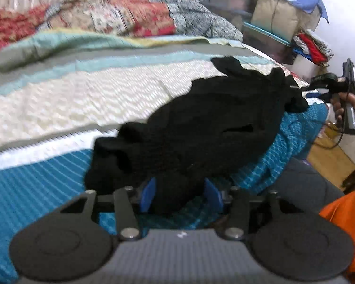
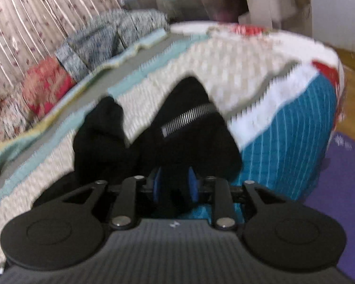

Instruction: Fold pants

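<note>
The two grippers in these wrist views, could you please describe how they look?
Both the left gripper and the right gripper have blue pads on black linkage arms, silver pivot bolts, two round black discs and a ribbed grey body with a small white mark. An orange sleeve shows beside the left one.

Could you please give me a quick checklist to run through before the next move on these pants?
1. Pants on the bed: ok.
2. Pants lying flat: not ok, bunched in a heap.
3. Fabric between left gripper fingers: ok; firm pinch: cannot tell.
4. Fabric between right gripper fingers: ok; firm pinch: cannot tell.
5. Zipper located: ok.
6. Waistband and leg ends found: cannot tell.
</note>
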A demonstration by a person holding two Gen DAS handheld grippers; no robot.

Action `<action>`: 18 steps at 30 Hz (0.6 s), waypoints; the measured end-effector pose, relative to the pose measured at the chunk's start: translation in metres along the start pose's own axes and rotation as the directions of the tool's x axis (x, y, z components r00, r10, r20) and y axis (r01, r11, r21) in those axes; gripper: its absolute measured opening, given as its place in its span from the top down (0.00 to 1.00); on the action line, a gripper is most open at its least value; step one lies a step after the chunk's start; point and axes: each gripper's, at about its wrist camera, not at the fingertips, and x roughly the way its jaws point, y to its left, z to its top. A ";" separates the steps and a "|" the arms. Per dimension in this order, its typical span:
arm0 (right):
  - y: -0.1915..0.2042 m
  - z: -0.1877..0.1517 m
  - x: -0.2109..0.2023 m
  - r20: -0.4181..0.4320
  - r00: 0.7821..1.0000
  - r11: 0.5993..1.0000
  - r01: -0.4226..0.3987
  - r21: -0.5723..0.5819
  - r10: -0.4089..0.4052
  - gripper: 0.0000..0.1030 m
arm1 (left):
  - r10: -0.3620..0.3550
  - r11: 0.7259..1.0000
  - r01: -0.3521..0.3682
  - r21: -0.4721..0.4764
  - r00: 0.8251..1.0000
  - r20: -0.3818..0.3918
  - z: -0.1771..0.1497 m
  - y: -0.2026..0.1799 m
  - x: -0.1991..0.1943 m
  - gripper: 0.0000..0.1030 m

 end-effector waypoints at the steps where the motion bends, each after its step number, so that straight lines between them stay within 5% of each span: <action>1: 0.002 0.002 -0.002 0.014 1.000 1.000 -0.015 -0.003 0.015 0.65 | 0.016 1.000 -0.016 -0.001 1.000 0.004 0.003 0.001 -0.002 0.53; 6: 0.021 0.000 -0.003 0.034 0.996 0.995 -0.077 -0.057 0.079 0.63 | 0.117 0.992 -0.115 -0.045 0.992 0.042 0.006 0.002 -0.007 0.46; 11: 0.056 0.019 0.019 -0.006 0.992 0.979 -0.125 -0.159 0.126 0.53 | 0.057 0.979 -0.065 0.195 0.997 0.047 0.011 -0.041 0.009 0.37; 15: 0.098 0.037 0.053 -0.055 0.990 0.952 -0.137 -0.273 0.127 0.45 | 0.052 0.960 -0.052 0.277 0.999 0.008 0.009 -0.059 0.039 0.22; 17: 0.123 0.041 0.078 -0.131 0.983 0.934 -0.167 -0.315 0.132 0.41 | 0.075 0.953 -0.068 0.294 0.997 -0.015 0.004 -0.062 0.054 0.25; 18: 0.132 0.044 0.092 -0.160 0.979 0.927 -0.175 -0.333 0.127 0.40 | 0.084 0.950 -0.073 0.304 0.996 -0.025 0.003 -0.062 0.061 0.36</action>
